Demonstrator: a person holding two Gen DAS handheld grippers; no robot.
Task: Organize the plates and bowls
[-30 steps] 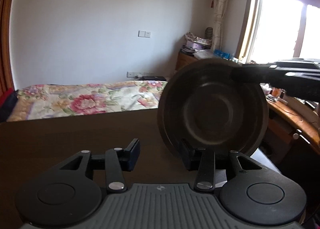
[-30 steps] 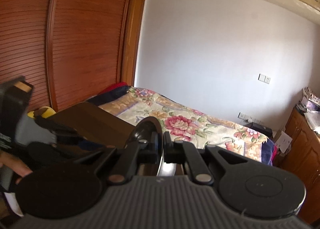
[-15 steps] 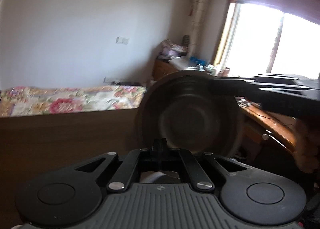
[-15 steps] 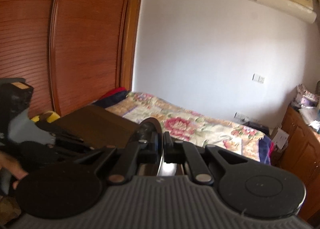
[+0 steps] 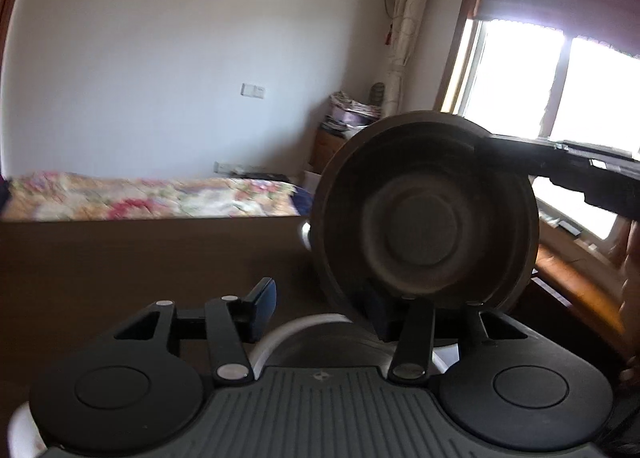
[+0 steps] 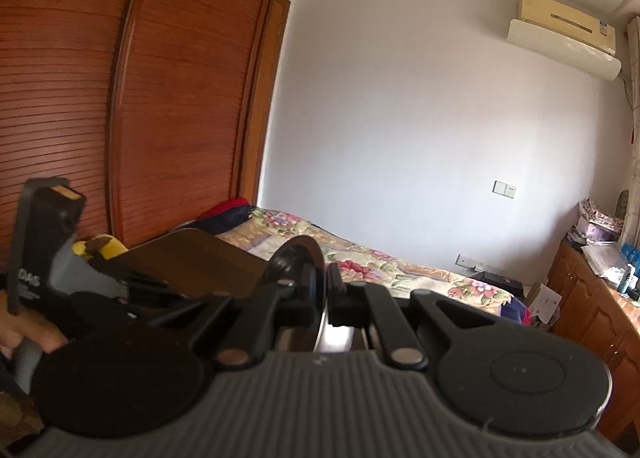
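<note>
The right gripper pinched the rim of a dark bowl, holding it on edge above the brown table. The left gripper stood spread apart just beneath it, over a white-rimmed dish.

The bowl looked dark grey, the table deep brown. The bedspread carried pink and red flowers; the wardrobe was reddish wood.

Ahead of me: floral bedspread below a white wall, 1 air conditioner high up, louvred wooden wardrobe doors, bright window.
</note>
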